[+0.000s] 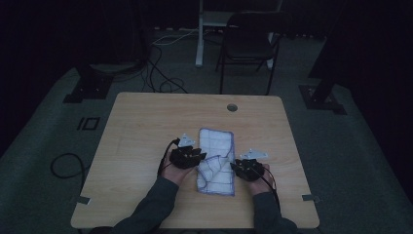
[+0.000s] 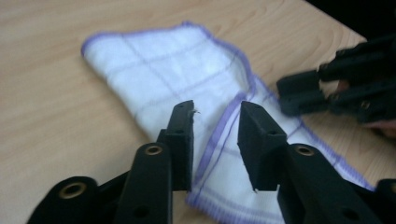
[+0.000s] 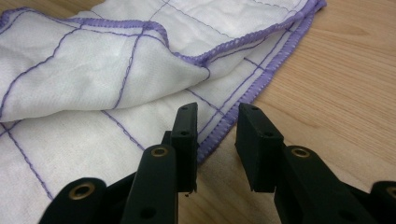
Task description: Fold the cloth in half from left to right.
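Bare table (image 1: 141, 131) left of and beyond the cloth (image 1: 216, 161); far half free except a small round grommet hole (image 1: 232, 107). Left tongs (image 1: 195, 157) and right tongs (image 1: 238, 167) flank the cloth closely, leaving little passage between them. Chair (image 1: 248, 41) stands past the far edge.

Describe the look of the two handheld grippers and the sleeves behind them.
Both the left gripper and the right gripper are black, each topped by a grey three-cornered plate, with a dark cable trailing back. Their jaws are blocky black bars on linkage arms with brass-coloured rivet eyelets. The person's sleeves are dark grey-green.
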A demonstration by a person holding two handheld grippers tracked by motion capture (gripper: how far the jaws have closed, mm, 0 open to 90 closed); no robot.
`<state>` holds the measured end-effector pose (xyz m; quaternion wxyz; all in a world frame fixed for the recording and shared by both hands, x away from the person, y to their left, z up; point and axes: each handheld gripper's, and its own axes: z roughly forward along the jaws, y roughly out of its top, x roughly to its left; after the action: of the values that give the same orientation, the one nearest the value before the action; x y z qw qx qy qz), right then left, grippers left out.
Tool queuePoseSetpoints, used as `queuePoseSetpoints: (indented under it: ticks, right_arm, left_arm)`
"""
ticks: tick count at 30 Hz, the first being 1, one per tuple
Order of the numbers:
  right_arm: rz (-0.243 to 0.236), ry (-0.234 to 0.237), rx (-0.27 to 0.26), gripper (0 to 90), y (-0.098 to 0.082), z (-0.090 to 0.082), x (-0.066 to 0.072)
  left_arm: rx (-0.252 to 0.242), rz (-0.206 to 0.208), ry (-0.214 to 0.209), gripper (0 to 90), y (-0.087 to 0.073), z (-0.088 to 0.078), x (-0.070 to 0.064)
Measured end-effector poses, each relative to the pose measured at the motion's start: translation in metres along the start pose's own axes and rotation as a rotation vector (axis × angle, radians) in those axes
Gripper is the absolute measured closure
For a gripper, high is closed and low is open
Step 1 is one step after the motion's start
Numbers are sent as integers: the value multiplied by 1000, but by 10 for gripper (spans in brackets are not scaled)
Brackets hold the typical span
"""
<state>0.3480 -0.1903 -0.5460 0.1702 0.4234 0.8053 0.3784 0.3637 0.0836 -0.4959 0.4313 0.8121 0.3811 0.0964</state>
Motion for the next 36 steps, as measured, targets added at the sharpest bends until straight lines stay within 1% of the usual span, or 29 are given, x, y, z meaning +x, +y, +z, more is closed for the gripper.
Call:
queuePoseSetpoints:
  ticks: [1,2,3,5,11,14,16,17,20,21,22,24,25,26,27,30,31,32,36]
  right_arm:
    - [0,0,0,693,0,0,0]
    - [0,1,0,693,0,0,0]
    - [-2,1,0,692,0,0,0]
    - [-3,0,1,690,0,0,0]
    - [-4,-1,3,684,0,0,0]
    - [-4,-2,2,684,0,0,0]
    - [-4,-2,2,684,0,0,0]
    - [-4,-2,2,683,0,0,0]
    - [-6,-1,2,682,0,0,0]
    - [-6,-1,2,682,0,0,0]
    - [-6,-1,2,682,0,0,0]
    - [-6,0,2,682,0,0,0]
    - [-7,-1,2,682,0,0,0]
    - [-7,-1,2,682,0,0,0]
    - [-7,0,2,682,0,0,0]
    - [-4,1,2,682,0,0,0]
    - [-4,1,2,681,0,0,0]
    - [-4,0,2,681,0,0,0]
    - [-2,-1,1,680,0,0,-1]
  left_arm:
    - [0,0,0,648,0,0,0]
    - [21,-5,10,648,-8,2,1]
    - [26,-17,11,617,-11,3,2]
    - [35,-36,15,606,-18,4,4]
    - [39,-77,4,577,-31,4,7]
    - [60,-82,0,577,-36,6,6]
    - [75,-77,5,611,-38,9,5]
    - [84,-74,6,644,-40,9,4]
    - [84,-64,8,779,-40,9,1]
    - [75,-49,9,809,-40,6,-2]
    - [75,-49,9,832,-40,6,-2]
    - [61,-40,6,850,-39,3,-5]
    - [44,-28,-2,853,-38,-2,-8]
    - [44,-28,-2,855,-38,-2,-8]
    - [29,-19,-12,855,-36,-6,-11]
    - [18,-8,-19,857,-33,-10,-15]
    - [7,-1,-33,857,-31,-13,-19]
    - [7,-1,-33,857,-31,-13,-19]
    - [-8,7,-73,857,-27,-16,-28]
